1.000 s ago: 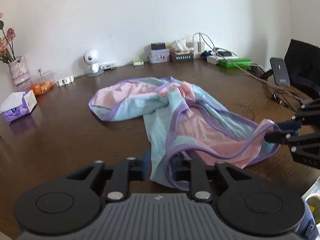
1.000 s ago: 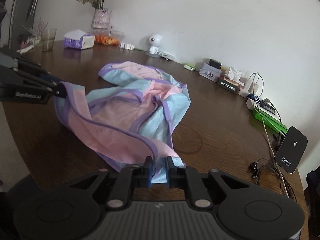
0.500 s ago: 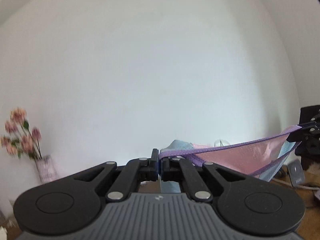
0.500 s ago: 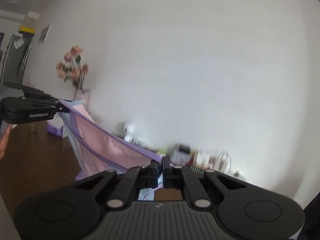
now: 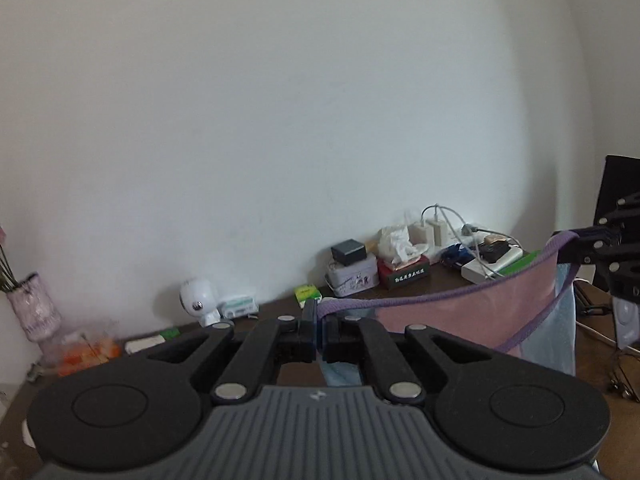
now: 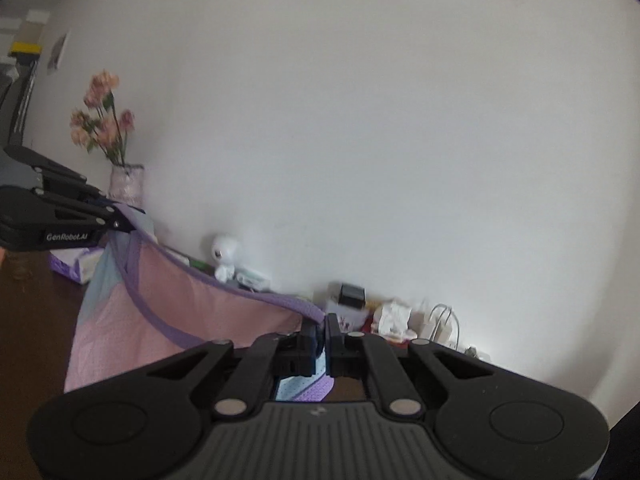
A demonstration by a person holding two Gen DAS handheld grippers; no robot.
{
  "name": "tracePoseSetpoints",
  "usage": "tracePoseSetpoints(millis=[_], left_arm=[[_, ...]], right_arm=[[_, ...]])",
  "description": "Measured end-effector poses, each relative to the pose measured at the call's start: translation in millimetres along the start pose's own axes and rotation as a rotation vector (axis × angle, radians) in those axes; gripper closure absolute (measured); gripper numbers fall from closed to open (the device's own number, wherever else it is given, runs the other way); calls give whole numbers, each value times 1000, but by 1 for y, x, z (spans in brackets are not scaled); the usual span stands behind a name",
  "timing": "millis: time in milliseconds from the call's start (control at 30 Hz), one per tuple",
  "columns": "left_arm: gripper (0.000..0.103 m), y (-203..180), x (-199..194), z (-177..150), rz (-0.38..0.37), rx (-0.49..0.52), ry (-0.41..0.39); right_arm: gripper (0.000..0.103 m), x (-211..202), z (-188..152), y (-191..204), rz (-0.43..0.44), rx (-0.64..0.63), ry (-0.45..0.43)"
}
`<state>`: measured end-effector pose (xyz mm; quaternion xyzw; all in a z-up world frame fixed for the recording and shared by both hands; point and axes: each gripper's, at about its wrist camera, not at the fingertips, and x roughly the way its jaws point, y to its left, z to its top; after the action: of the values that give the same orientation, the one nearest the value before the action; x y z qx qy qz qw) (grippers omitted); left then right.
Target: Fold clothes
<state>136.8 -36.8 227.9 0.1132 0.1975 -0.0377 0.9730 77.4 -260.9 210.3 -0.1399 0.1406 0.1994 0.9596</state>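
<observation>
A pink and light-blue garment [image 5: 460, 312] with purple trim hangs in the air, stretched between both grippers. My left gripper [image 5: 319, 330] is shut on one purple-trimmed corner. My right gripper [image 6: 323, 334] is shut on the other corner. In the right wrist view the garment [image 6: 192, 312] droops down to the left, and the left gripper [image 6: 120, 220] shows at the left edge pinching its corner. In the left wrist view the right gripper [image 5: 576, 244] shows at the right edge holding its corner. The garment's lower part is hidden below the gripper bodies.
The dark wooden table [image 5: 436, 284] runs along a white wall. On it stand a white round camera [image 5: 198, 300], a tin box [image 5: 352, 276], a tissue box [image 5: 402, 268], chargers and cables [image 5: 480, 256], a vase of flowers [image 6: 126, 184] and a purple tissue pack [image 6: 78, 264].
Both grippers lifted the garment off the table and hold it taut in the air. Since half a second ago the views tilted down a little, and the table's back edge shows again.
</observation>
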Motion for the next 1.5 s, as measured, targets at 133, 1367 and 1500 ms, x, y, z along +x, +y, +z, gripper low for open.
tracePoseSetpoints(millis=[133, 1367, 1500], left_arm=[[101, 13, 27, 45, 60, -62, -80], [38, -37, 7, -214, -191, -207, 376], [46, -35, 19, -223, -142, -212, 379]], right_arm=[[100, -3, 35, 0, -63, -30, -135], [75, 27, -165, 52, 142, 13, 297], [76, 59, -169, 52, 227, 102, 332]])
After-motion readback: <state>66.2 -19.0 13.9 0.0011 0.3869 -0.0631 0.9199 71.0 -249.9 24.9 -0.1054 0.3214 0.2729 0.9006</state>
